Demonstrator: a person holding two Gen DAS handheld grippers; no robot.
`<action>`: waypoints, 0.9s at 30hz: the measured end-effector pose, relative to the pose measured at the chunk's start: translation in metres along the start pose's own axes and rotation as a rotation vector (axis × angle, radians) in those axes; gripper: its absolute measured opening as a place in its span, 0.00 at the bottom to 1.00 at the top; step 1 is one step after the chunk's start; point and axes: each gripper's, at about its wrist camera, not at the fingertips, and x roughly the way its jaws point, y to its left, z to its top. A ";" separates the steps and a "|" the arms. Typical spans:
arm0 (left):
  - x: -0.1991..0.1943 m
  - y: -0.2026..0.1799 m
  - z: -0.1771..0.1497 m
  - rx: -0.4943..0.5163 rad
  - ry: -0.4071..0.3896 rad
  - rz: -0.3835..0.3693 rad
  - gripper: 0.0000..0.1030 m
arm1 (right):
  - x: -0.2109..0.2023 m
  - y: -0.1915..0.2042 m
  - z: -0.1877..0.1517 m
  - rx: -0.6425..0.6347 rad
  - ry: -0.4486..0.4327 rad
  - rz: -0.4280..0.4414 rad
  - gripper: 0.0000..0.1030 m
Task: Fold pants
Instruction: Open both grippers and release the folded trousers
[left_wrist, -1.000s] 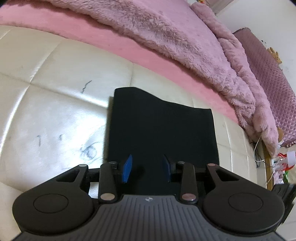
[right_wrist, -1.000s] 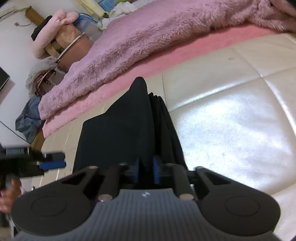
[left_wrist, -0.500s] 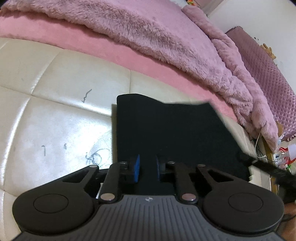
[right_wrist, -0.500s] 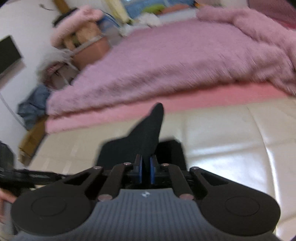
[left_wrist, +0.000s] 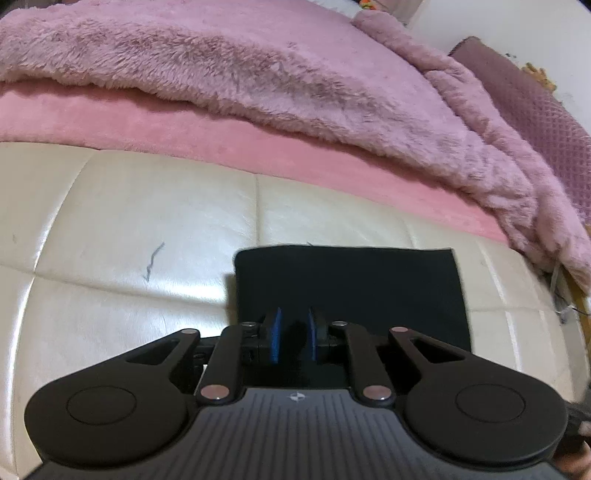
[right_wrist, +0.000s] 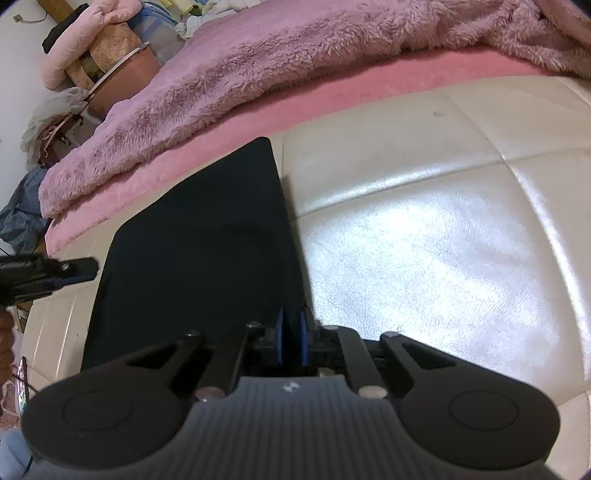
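Observation:
The black pants (left_wrist: 351, 284) lie folded into a flat rectangle on the cream leather cushion (left_wrist: 129, 221). They also show in the right wrist view (right_wrist: 199, 243). My left gripper (left_wrist: 293, 334) is at the near edge of the pants, its blue pads closed on the black fabric. My right gripper (right_wrist: 290, 334) is shut on the near right corner of the pants. The left gripper (right_wrist: 74, 267) also shows at the left edge of the right wrist view.
A fluffy pink blanket (left_wrist: 258, 74) lies over a pink sheet (left_wrist: 184, 129) behind the cushion. Pen marks (left_wrist: 153, 258) sit on the leather left of the pants. Clutter and a stuffed toy (right_wrist: 85, 55) stand at the far left of the right wrist view.
My right gripper carried the lifted pants fold over and laid it flat. My left gripper closed on the near edge. The pants changed from raised and bunched to a flat rectangle.

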 end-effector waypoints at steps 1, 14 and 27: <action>0.005 0.001 0.002 -0.001 0.003 0.014 0.10 | 0.002 -0.003 0.001 0.006 0.001 0.005 0.04; 0.045 0.007 0.020 0.022 0.028 0.081 0.06 | 0.007 -0.001 -0.002 -0.014 -0.001 0.014 0.05; -0.030 -0.001 -0.008 0.059 -0.030 0.069 0.10 | -0.028 0.020 -0.006 -0.192 -0.061 -0.152 0.31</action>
